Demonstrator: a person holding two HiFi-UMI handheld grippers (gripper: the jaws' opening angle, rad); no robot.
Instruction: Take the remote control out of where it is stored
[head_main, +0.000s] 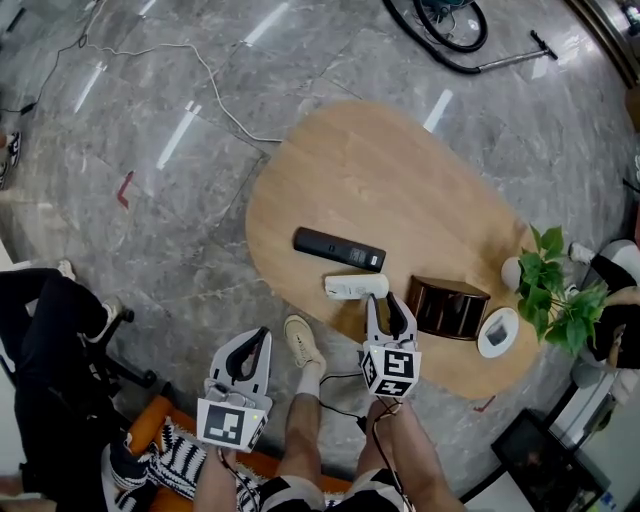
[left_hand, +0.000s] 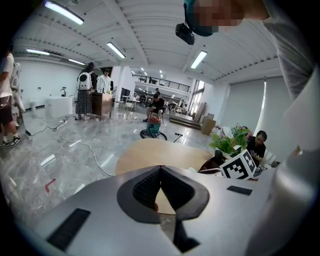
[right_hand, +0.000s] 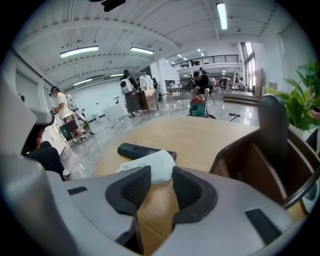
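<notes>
Head view: slim white remote control (head_main: 356, 287) lies mid-frame on the oval wooden worktop (head_main: 370, 170), outside the dark-brown box (head_main: 447, 306). The right hand-held gripper (head_main: 389, 304) stands parted at its end, the left hand-held gripper (head_main: 258, 338) closed and empty. Removal looks done.

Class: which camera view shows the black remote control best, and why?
The head view: the black remote control lies whole and uncovered on the table. The right gripper view shows it low, partly behind the white remote. The left gripper view does not show it.

Left gripper (head_main: 254, 342) and right gripper (head_main: 388, 306): grey shells, checkered marker cubes (head_main: 391, 371), black cable (head_main: 345, 378). White sock (head_main: 312, 378), beige shoe (head_main: 302, 343).
</notes>
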